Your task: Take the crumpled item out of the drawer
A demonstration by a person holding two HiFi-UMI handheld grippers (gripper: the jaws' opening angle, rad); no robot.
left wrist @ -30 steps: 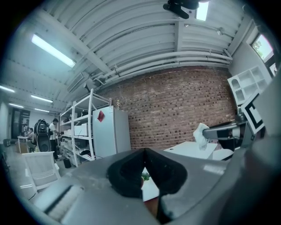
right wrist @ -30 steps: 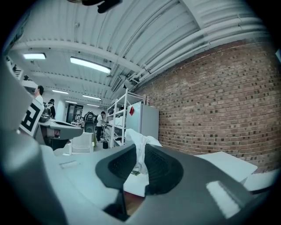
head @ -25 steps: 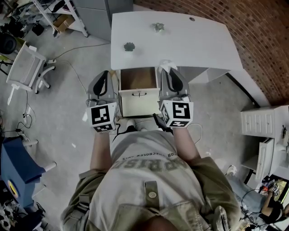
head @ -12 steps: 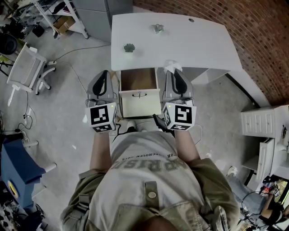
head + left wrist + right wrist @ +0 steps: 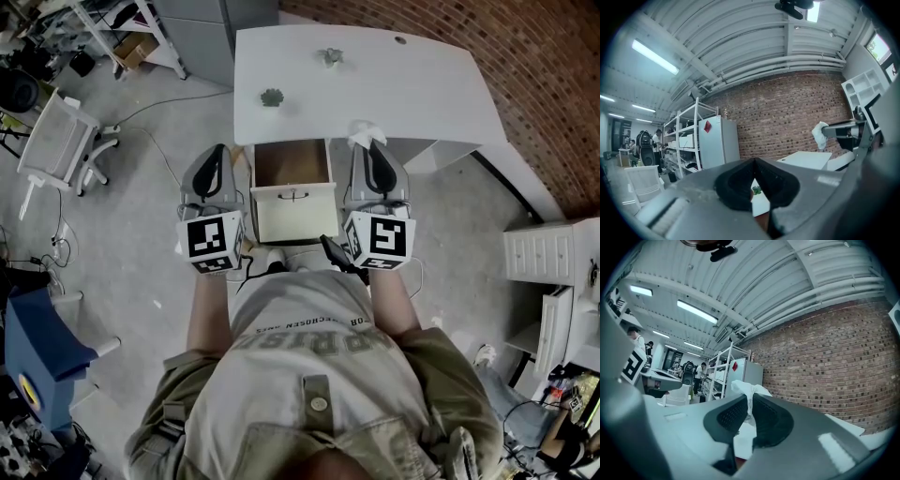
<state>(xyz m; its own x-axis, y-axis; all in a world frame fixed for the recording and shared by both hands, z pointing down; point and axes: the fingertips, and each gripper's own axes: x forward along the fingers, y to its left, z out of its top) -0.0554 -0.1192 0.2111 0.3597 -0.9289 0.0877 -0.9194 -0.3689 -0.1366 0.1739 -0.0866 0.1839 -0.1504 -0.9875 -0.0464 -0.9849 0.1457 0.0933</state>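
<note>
- The drawer (image 5: pixel 292 214) stands pulled out from under the white desk (image 5: pixel 403 84). Its pale front with a small handle (image 5: pixel 292 195) faces the person, and inside it only its brown floor shows.
- The crumpled item (image 5: pixel 366 134) – a white, creased wad – is outside the drawer. It sits at the tip of the right gripper (image 5: pixel 368 145), level with the desk's front edge and just right of the drawer opening.
- In the right gripper view the jaws have just been closing. They now pinch the wad between their dark pads, and its loose top sticks up above them.
- The left gripper (image 5: pixel 217 150) hangs just left of the drawer, pointing level, with its jaws pressed together on nothing.
- From the left gripper view the wad (image 5: pixel 819 134) shows off to the right, at the end of the other gripper's jaws.
- On the desk top, well behind the drawer, sit a small green thing (image 5: pixel 272 97) and, further back, a small pale object (image 5: pixel 330 57). Both are apart from the grippers.
- The two grippers flank the drawer, one on each side, and neither covers its opening.
- Around – a white chair (image 5: pixel 56 141) on the floor to the left, a white drawer unit (image 5: pixel 539 258) to the right, and a brick wall (image 5: pixel 525 75) behind the desk.
</note>
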